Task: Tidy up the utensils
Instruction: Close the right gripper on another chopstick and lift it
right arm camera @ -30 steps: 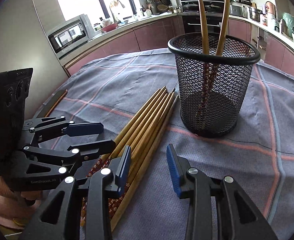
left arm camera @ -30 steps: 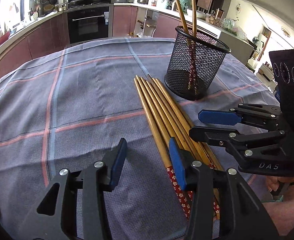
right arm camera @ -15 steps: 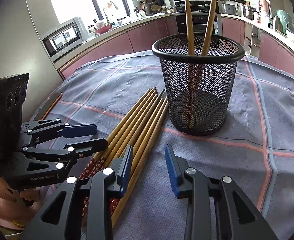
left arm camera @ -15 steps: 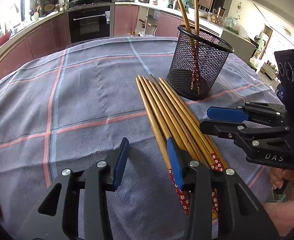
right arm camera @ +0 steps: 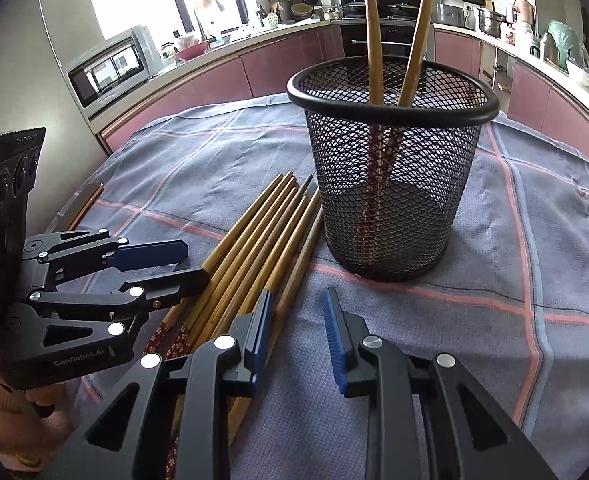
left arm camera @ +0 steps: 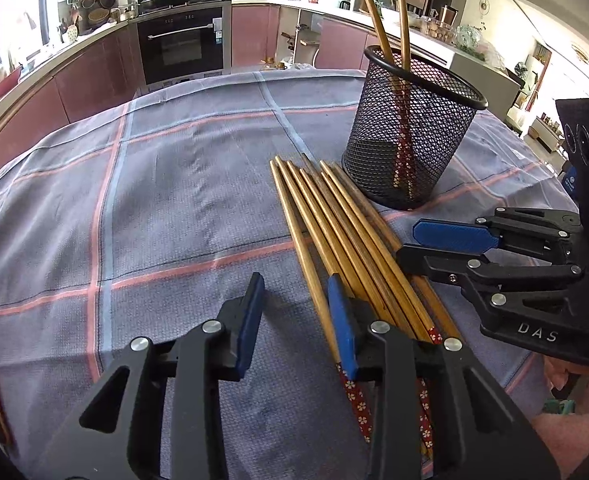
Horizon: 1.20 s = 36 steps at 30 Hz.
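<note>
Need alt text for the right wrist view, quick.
Right tongs, open and empty, hover over a plaid cloth beside a row of wooden chopsticks. A black mesh cup behind holds two chopsticks; the left tongs reach in from the left.

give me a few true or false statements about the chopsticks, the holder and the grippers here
1. Two chopsticks stand in the mesh holder. True.
2. The loose chopsticks lie in a bundle on the cloth beside the holder. True.
3. The holder lies on its side. False: it stands upright.
4. The left gripper holds a chopstick aloft. False: its jaws are closing, nothing visibly gripped.
5. The right gripper is clamped on the holder's rim. False: it hovers short of it.
</note>
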{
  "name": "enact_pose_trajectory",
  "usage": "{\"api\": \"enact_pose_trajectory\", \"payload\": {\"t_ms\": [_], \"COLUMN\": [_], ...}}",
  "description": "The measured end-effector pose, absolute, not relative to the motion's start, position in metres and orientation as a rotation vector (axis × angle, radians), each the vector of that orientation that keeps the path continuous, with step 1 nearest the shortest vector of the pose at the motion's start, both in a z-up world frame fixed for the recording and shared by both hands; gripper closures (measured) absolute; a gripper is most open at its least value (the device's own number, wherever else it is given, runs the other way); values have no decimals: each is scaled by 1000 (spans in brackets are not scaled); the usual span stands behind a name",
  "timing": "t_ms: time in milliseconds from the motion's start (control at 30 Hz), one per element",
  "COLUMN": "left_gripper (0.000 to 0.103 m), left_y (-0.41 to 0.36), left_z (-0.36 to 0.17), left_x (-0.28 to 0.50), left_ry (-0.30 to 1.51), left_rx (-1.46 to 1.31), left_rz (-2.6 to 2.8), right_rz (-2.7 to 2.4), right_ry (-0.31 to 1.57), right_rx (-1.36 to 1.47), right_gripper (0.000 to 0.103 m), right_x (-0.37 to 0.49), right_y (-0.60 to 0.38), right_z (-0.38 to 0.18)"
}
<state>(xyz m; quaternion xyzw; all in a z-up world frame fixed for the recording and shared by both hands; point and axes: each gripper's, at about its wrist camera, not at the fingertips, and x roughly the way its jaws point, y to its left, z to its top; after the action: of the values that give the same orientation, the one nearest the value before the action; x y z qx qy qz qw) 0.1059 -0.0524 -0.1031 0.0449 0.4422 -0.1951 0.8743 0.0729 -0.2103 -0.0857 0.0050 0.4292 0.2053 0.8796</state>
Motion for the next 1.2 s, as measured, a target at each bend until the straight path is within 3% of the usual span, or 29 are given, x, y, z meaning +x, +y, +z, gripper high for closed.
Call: {"api": "enact_pose_trajectory", "payload": {"t_ms": [167, 267, 467, 967, 1200], "left_gripper": [77, 87, 94, 95, 93], "left_y": [-52, -50, -47, -47, -48], "left_z": [-104, -104, -105, -103, -107], "left_x": [107, 107, 105, 85, 94], "left_ry": [925, 929, 933, 928, 944], "left_rx": [85, 66, 18, 22, 56], "left_rz": [-396, -395, -381, -451, -473], "right_rz": [411, 432, 440, 530, 514], "right_ry": [886, 891, 890, 885, 918], "right_rx": [-30, -9, 59, 51, 23], "right_gripper": [79, 91, 95, 97, 92], "right_x": [71, 71, 70, 62, 69], "right_y": [-204, -203, -210, -209, -209], "right_z": [-86, -86, -87, -81, -84]}}
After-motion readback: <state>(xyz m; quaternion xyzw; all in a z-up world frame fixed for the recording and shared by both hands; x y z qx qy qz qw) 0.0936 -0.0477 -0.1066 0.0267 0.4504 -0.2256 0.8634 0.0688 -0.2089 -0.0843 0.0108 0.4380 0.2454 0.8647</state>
